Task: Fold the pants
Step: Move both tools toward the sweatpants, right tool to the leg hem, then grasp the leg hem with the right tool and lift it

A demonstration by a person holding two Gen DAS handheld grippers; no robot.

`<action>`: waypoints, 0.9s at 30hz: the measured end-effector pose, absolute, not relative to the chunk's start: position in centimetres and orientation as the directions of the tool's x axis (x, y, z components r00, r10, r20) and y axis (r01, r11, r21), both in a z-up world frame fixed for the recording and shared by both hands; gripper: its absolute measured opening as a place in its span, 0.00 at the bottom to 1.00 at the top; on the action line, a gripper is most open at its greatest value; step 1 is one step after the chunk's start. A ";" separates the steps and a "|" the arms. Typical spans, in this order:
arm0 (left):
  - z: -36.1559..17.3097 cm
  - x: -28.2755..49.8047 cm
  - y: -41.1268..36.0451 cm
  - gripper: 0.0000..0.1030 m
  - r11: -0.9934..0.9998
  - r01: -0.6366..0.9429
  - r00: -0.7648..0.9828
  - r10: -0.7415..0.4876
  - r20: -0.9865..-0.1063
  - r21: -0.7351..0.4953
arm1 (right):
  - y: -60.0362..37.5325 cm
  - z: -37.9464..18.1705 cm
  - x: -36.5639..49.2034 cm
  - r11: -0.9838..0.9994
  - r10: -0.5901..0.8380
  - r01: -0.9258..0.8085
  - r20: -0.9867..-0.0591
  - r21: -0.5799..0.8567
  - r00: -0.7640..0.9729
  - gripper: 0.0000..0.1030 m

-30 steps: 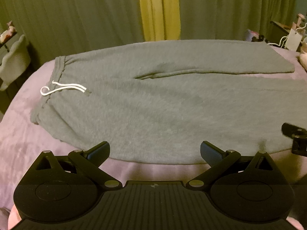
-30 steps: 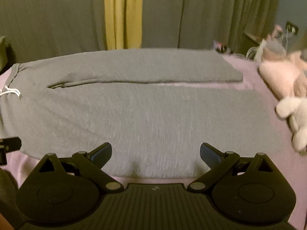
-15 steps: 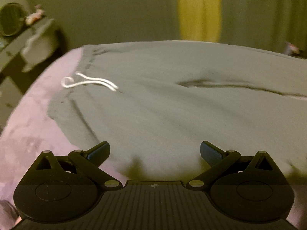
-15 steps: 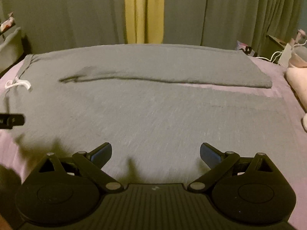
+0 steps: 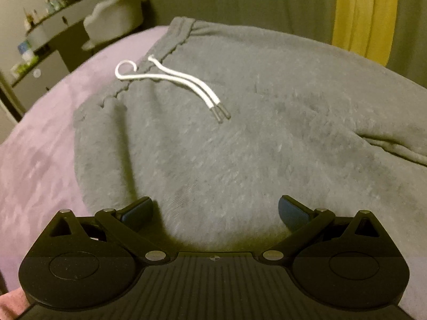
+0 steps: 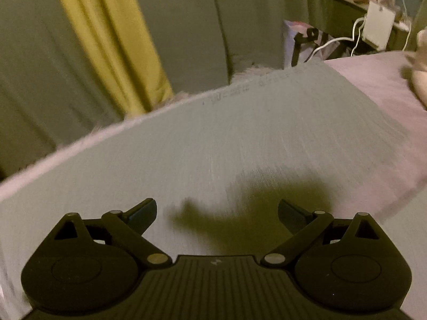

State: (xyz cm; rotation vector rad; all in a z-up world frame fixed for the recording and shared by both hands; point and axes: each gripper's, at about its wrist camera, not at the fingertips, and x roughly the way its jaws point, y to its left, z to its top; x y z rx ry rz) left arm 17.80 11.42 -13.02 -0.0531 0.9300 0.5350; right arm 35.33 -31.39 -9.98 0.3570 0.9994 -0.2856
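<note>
Both grippers reaching for the grey sweatpants point(image 5: 267, 138), nothing gripped yet.
Left gripper point(image 5: 214, 210) and right gripper point(image 6: 216, 213) gape wide and empty; next, each must pinch the near edge.

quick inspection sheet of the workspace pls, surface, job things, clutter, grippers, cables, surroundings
surface: purple blanket over a bed, bare at the waistband end and beyond the leg end.
job's things: grey sweatpants spread flat, unfolded; white drawstring lying loose across the waistband; leg end blurred in the right wrist view.
clutter: pale plush toy at the bed's edge, partly cut off.
grippers: left gripper open, over the waist area, holding nothing; right gripper open, over the leg, holding nothing.
cables: white cables by a white box beyond the bed.
surroundings: grey-green curtains with a yellow curtain; dresser with small items; grey chair.
</note>
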 end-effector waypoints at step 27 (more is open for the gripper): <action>-14.5 18.6 8.9 1.00 0.836 -0.447 0.531 0.534 -0.658 0.318 | -37.3 -11.9 34.9 0.732 -0.036 0.513 -0.726 0.448 0.686 0.01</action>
